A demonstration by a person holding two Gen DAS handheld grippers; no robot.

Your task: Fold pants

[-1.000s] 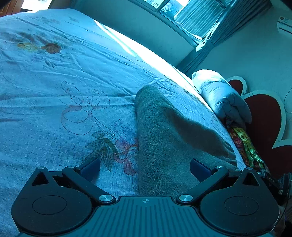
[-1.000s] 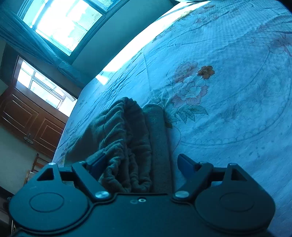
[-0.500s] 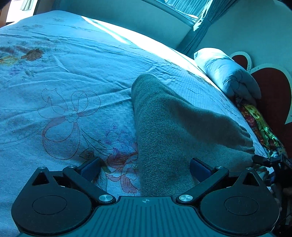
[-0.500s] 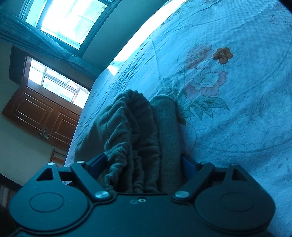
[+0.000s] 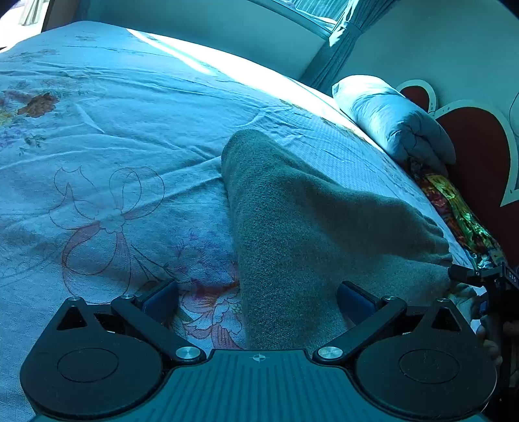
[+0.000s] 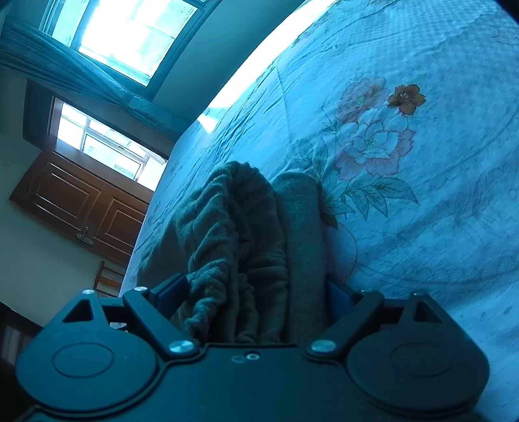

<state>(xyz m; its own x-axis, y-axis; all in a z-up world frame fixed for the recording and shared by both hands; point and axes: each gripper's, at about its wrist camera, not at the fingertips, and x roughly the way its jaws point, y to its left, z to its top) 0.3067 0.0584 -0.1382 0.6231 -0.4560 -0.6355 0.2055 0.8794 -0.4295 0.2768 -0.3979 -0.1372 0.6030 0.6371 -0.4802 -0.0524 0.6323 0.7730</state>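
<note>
Right gripper [image 6: 251, 293] opening around our pants [image 6: 246, 246] waistband; left gripper [image 5: 258, 293] wide open, astride the fabric on the bed [image 5: 129, 130].

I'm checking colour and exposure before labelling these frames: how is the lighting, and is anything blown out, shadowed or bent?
Left wrist view: heavy blue-teal cast; a sunlit band along the far edge of the bed is blown out; the pants carry a dark shadow; straight edges bow from the fisheye. Right wrist view: same cast; windows are overexposed; the bunched waistband of the pants stays sharp.

Flowered bed [image 5: 129, 130] bears grey pants [image 5: 292, 227] and pillow [image 5: 389, 120].
</note>
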